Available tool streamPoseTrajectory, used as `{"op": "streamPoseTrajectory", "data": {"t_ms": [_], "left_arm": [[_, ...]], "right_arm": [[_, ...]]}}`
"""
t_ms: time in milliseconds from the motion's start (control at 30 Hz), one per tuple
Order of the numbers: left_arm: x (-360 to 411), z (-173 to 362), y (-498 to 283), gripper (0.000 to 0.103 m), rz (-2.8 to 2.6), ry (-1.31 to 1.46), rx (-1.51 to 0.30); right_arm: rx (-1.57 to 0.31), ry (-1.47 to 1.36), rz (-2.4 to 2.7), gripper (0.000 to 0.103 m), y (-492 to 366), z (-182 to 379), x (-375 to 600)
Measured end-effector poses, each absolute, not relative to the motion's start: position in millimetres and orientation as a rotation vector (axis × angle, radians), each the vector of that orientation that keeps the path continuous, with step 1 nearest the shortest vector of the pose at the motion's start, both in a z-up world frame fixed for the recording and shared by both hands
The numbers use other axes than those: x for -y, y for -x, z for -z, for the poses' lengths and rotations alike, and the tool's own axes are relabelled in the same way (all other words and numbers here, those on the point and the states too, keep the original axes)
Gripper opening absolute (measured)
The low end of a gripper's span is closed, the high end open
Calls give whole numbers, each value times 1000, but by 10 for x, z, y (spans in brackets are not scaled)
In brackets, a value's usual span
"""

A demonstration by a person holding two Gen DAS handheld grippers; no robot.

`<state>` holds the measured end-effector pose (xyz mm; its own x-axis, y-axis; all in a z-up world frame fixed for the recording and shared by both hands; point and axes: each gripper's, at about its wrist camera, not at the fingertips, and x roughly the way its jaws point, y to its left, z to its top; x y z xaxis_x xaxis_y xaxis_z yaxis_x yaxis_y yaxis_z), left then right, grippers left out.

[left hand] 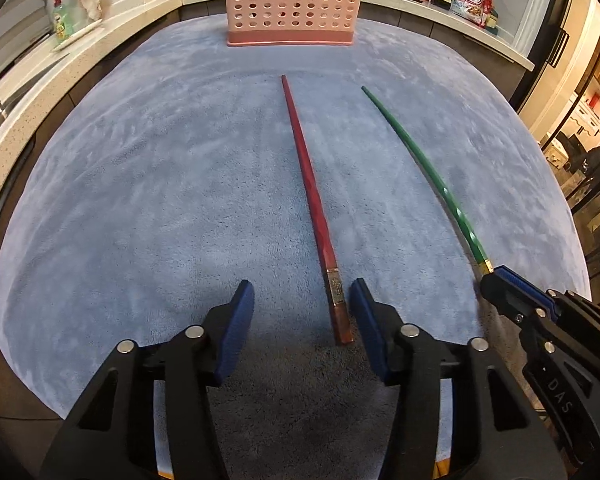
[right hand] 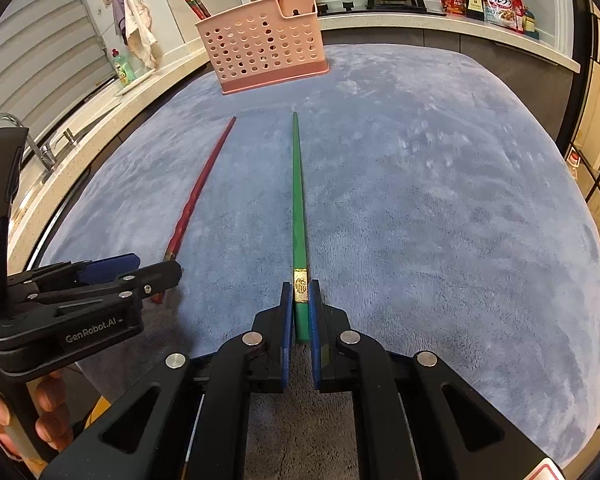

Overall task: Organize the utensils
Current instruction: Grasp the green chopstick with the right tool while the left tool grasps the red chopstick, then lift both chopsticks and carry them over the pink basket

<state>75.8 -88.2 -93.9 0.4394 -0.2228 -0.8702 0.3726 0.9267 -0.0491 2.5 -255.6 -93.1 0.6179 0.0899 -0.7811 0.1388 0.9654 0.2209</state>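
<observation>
So both chopsticks are lined up lengthwise on the blue cloth (left hand: 140, 184), thin tips aimed at the pink holder (left hand: 292, 4) standing at the cloth's far edge, which makes sense since the thick decorated ends near the front edge are the easy bit to grab.

The right gripper (right hand: 301, 304) is clamped nearly shut on the green chopstick (right hand: 299, 208), pads pinching just behind its gold band.

The left gripper (left hand: 302, 312) is about halfway open and has hold of nothing. The red chopstick (left hand: 306, 184) lies flat with its butt end between the 2 fingers, close to the right-hand one, maybe brushing it, hard to tell with the fisheye.

The holder already has several chopsticks poking out, so I'd guess these 2 are headed there next.
</observation>
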Motion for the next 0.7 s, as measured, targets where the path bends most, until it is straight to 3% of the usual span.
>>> {"op": "streamPoseTrajectory", "data": {"t_ms": [67, 200, 700], "left_arm": [[873, 938, -766, 36, 366, -161, -1051], [861, 933, -783, 8, 370, -168, -1051], [649, 613, -748, 7, 356, -140, -1051]], "right_arm": [[-910, -277, 28, 7, -24, 943, 2563], [-913, -284, 25, 7, -32, 954, 2566], [-825, -296, 26, 7, 39, 554, 2645]]}}
